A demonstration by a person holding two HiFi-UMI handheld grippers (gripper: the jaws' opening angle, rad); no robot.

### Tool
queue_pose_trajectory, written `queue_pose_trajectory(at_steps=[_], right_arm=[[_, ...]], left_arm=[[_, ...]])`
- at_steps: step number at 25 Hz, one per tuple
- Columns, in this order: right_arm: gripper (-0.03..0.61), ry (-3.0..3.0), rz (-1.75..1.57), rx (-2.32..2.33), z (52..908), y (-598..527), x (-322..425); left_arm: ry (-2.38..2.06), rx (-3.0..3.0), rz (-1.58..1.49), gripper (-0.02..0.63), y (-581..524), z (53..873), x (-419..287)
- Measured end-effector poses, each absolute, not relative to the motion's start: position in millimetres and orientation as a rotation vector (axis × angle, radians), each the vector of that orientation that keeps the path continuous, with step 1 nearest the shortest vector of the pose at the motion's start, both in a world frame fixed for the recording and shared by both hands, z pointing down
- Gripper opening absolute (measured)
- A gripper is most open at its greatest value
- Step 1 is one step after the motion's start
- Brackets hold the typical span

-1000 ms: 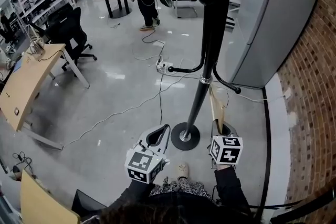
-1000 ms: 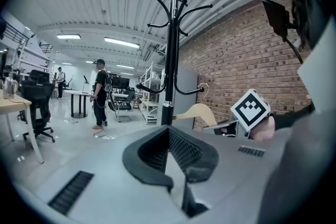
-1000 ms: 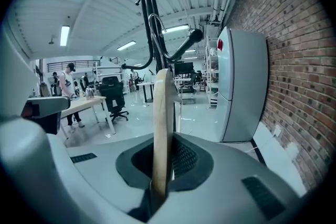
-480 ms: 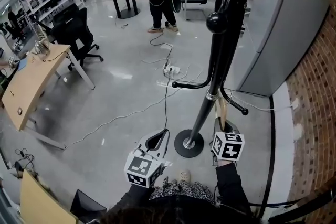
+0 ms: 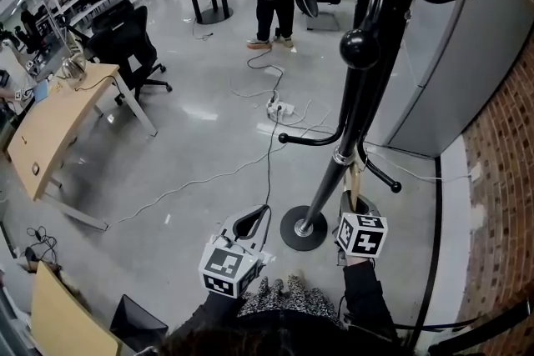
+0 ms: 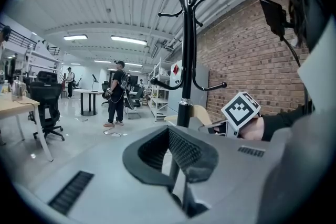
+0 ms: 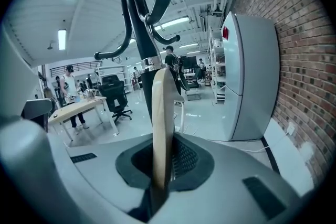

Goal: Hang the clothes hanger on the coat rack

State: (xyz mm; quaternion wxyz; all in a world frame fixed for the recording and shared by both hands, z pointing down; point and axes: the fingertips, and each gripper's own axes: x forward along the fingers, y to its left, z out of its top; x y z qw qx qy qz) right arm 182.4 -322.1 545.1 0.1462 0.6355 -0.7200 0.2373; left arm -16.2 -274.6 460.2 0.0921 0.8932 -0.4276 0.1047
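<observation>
Right claw (image 7: pixel 160 178) grips the wooden hanger (image 7: pixel 162 113) beside the coat rack (image 5: pixel 349 125) (hanger's hook hidden). Left claw (image 6: pixel 174 157) is clenched, empty.

The pale wooden clothes hanger (image 7: pixel 162 128) stands upright and edge-on, clamped between the jaws of the right gripper (image 5: pixel 351 203). It is just beside the pole of the black coat rack (image 5: pixel 355 117), which stands on a round base on the floor (image 5: pixel 209 154), with curved hooks branching low and high.

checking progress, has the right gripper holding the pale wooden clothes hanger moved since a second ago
No. The right gripper stays just right of the black coat rack's round base, shut on the pale wooden clothes hanger.
</observation>
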Motion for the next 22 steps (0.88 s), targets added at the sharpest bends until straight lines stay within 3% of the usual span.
queue_pose_trajectory(at_steps=[9, 15, 22], right_arm=[[0.024, -2.086, 0.635, 1.784, 538.8, -317.1, 175.4], [0.102, -2.126, 0.479, 1.852, 506.4, -296.1, 170.3], [0.105, -2.144, 0.276, 1.953, 445.1, -239.2, 160.3]], left_arm=[[-1.274, 2.667, 0.285, 0.003, -271.1, 452.4, -21.4], [-1.245, 2.695, 0.257, 0.003, -249.6, 446.1, -28.0], [-1.183, 2.749, 0.223, 0.003, -209.0, 433.4, -36.3]])
